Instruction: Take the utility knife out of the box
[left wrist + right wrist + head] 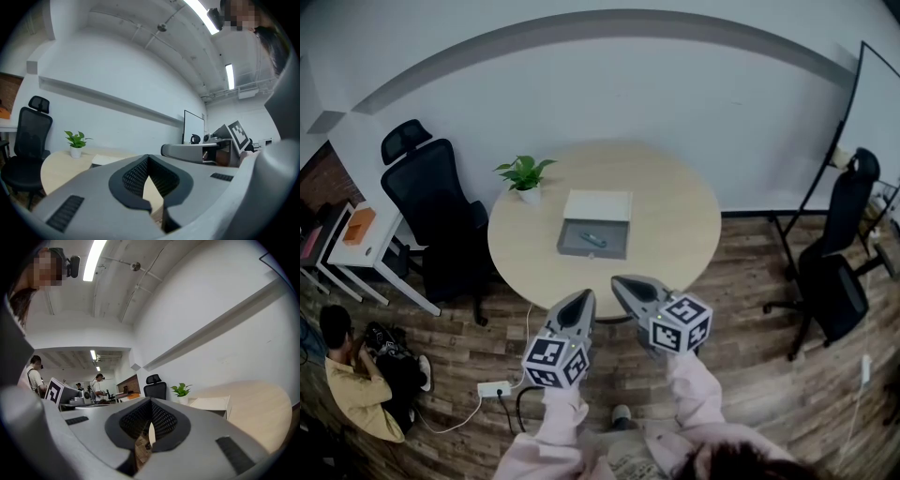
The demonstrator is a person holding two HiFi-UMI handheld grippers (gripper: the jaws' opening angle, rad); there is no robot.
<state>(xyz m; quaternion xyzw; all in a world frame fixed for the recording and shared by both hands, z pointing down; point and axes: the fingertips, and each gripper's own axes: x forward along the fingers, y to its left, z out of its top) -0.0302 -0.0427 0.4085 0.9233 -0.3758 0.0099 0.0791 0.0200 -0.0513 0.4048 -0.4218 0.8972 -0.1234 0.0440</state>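
Note:
On the round wooden table [675,216] lies an open grey box [572,246] with its white lid [598,204] folded back. A small utility knife [592,240] rests inside it. My left gripper [584,297] and right gripper [621,283] hover side by side just short of the table's near edge, both pointing level at the box. Each has its jaws shut with nothing held. The left gripper view shows its closed tips [148,157] and the lid [107,159] beyond; the right gripper view shows closed tips [151,400] and the lid [213,402].
A potted plant [525,176] stands on the table left of the box. Black office chairs sit at the left [441,202] and right [839,272]. A person [352,375] crouches on the floor at lower left. A power strip [493,388] and cables lie near my feet.

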